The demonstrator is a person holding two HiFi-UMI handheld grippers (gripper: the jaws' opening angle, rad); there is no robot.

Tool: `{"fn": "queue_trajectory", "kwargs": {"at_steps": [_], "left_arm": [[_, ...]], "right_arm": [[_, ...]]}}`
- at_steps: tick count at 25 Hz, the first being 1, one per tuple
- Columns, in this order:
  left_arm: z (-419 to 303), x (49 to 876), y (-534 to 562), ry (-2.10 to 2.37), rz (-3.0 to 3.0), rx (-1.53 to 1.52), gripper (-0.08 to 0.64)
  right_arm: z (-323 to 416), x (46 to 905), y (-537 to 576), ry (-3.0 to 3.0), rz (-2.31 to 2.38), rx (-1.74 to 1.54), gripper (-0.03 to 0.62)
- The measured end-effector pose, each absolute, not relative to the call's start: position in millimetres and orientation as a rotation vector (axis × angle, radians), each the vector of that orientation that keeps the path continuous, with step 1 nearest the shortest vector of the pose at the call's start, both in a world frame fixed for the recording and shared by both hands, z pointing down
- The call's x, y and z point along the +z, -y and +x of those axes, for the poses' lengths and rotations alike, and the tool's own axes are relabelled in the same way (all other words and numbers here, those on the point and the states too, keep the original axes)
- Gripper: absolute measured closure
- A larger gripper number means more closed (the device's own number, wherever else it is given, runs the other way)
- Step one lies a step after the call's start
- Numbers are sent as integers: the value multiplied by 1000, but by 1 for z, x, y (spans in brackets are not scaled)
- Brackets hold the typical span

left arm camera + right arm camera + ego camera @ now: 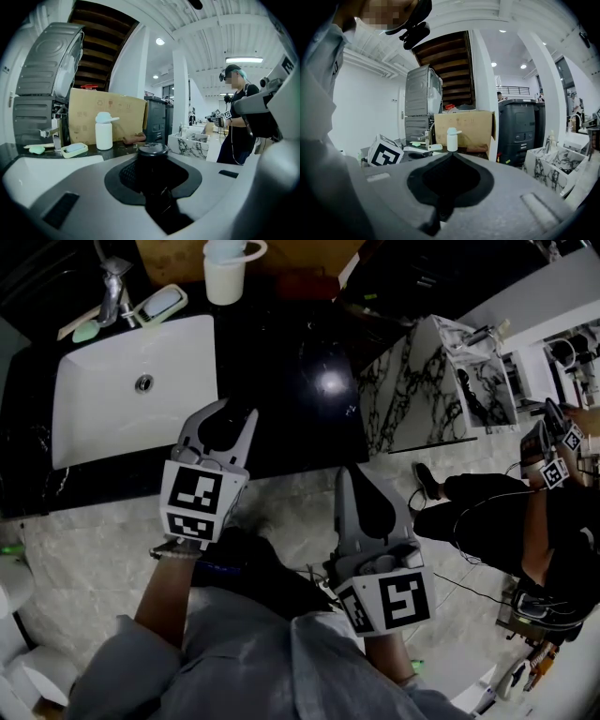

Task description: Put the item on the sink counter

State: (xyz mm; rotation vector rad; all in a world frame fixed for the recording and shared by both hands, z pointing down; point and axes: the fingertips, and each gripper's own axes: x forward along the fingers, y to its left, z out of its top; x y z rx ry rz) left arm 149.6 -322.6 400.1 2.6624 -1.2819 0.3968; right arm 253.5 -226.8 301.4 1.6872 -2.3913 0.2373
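My left gripper [228, 420] is shut on a small black round container with a lid [219, 430]. It hovers over the front edge of the black sink counter [281, 362], just right of the white basin [131, 381]. In the left gripper view the black container [152, 151] stands upright between the grey jaws of the left gripper [151, 174]. My right gripper [349, 474] is lower, over the marble floor; its jaws meet at the tips with nothing in them. From the right gripper [450, 157] I see the counter ahead.
On the counter's far edge stand a faucet [112, 287], a soap dish [161, 304] and a white pump bottle [225, 273], with a cardboard sheet [112, 112] behind. A marble-patterned box [422, 390] sits to the right. Another person with grippers [525, 521] stands at the right.
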Motion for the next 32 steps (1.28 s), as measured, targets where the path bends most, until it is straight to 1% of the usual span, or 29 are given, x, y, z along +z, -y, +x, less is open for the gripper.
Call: {"fn": "queue_trajectory", "kwargs": {"at_steps": [9, 14, 32], "left_arm": [[156, 400, 336, 1345, 2712, 370, 469], [158, 401, 337, 1367, 2775, 406, 469], [158, 403, 336, 1285, 2778, 365, 468]], "right_arm": [[247, 307, 231, 2391, 1660, 259, 595], [245, 306, 230, 2392, 1658, 264, 595], [242, 298, 225, 2422, 1679, 216, 595]]}}
